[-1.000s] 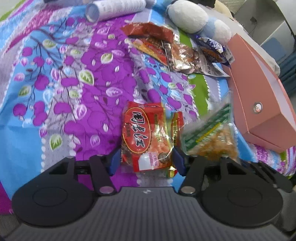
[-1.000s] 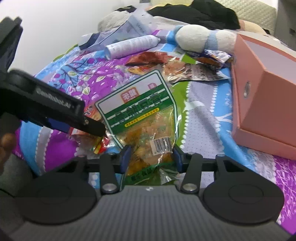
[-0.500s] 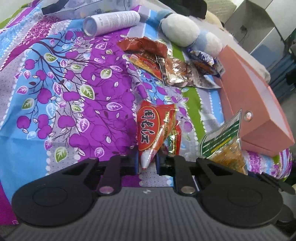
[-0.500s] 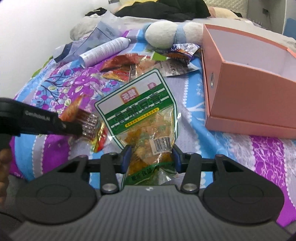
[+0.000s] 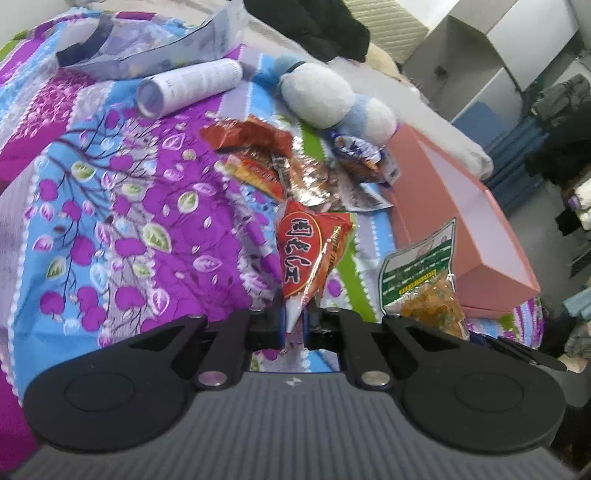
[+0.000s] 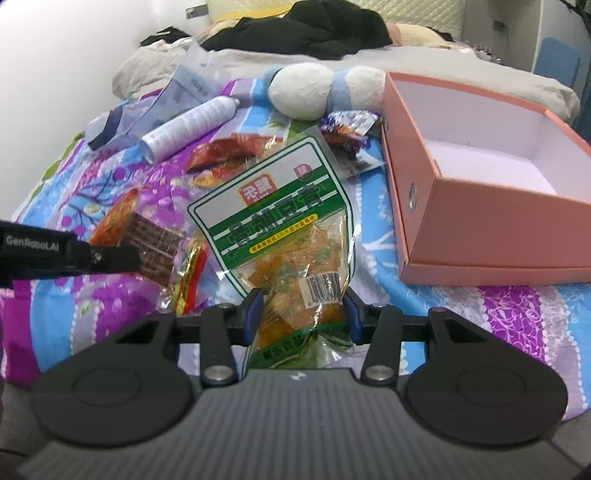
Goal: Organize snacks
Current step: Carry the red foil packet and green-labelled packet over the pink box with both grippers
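My left gripper [image 5: 294, 321] is shut on a red snack packet [image 5: 304, 247] and holds it up above the bedspread; the packet also shows in the right wrist view [image 6: 147, 243], at the left. My right gripper [image 6: 301, 308] is shut on a green and clear snack bag [image 6: 284, 229] with orange pieces; the bag also shows in the left wrist view [image 5: 421, 280], to the right. An open pink box [image 6: 480, 206] with a white inside stands on the bed to the right. Several more snack packets [image 5: 280, 162] lie further back.
A white tube [image 5: 192, 86], a clear plastic bag [image 5: 147, 48] and a white and blue plush toy [image 5: 332, 99] lie at the back of the purple and blue bedspread [image 5: 110, 206]. Black clothes [image 6: 303, 29] lie beyond. A small red wrapper [image 6: 188, 273] lies under the left gripper.
My left gripper closed on the red packet and lifted it off the bedspread. My right gripper kept its hold on the green bag and rose, so the inside of the pink box now shows.
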Action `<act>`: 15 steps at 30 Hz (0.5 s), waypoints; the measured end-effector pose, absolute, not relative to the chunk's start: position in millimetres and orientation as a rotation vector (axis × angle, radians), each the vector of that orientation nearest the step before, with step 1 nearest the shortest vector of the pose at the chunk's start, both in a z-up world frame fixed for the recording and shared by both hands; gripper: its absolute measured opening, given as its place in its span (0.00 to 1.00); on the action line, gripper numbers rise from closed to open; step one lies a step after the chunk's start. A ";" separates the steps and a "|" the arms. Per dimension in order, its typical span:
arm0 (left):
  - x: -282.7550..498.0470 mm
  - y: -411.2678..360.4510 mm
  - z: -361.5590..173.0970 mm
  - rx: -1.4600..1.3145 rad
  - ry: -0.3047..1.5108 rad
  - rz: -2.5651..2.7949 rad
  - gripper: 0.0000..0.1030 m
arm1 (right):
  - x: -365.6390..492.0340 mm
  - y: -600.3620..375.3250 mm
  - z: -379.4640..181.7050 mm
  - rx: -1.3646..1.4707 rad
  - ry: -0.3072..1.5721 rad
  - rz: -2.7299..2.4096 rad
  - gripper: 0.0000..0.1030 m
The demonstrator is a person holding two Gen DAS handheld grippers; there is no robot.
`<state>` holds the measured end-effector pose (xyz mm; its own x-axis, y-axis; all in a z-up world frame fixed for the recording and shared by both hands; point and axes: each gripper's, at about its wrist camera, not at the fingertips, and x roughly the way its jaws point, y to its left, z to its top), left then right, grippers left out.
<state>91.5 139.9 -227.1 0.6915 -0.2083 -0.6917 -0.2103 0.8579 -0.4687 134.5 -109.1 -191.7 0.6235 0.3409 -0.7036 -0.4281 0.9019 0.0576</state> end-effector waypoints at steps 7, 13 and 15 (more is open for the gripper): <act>98.3 139.9 -206.1 -0.521 0.785 -0.051 0.08 | 131.4 -104.3 -175.7 -0.084 0.745 0.401 0.46; 94.0 131.0 -184.8 -0.507 0.752 -0.047 0.08 | 122.1 -119.0 -155.0 -0.064 0.694 0.384 0.46; 91.3 129.4 -175.6 -0.498 0.747 -0.045 0.08 | 118.6 -127.2 -145.5 -0.045 0.674 0.375 0.46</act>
